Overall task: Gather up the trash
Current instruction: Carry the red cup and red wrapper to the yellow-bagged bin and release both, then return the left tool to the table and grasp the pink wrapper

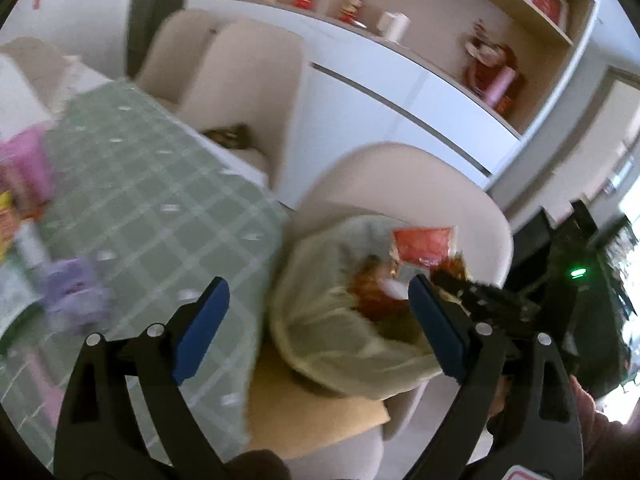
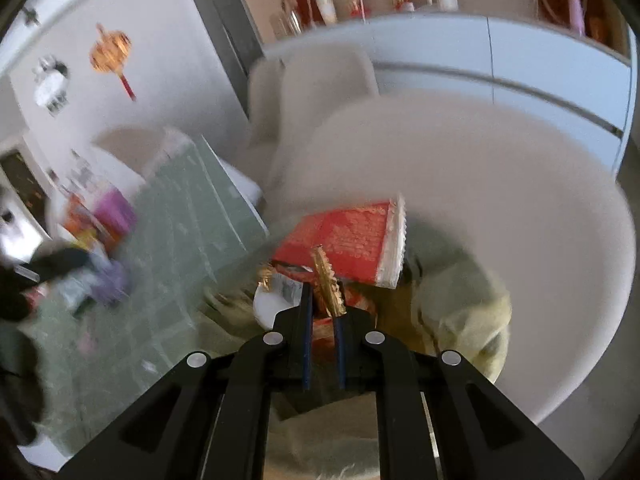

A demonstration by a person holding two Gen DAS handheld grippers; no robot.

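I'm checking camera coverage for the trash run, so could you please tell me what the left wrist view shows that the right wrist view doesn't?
Only the left wrist view: the left gripper, open and empty, and the right gripper's dark body at its right edge.

Only the right wrist view: the right gripper shut on a gold wrapper, and wall ornaments.

Both: the trash bag on the chair, its red packet, and the green checked tablecloth.

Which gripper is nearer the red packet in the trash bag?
Right. The right gripper, shut on a gold wrapper, hangs just below the red packet. The left gripper, jaws wide, is further back over the bag.
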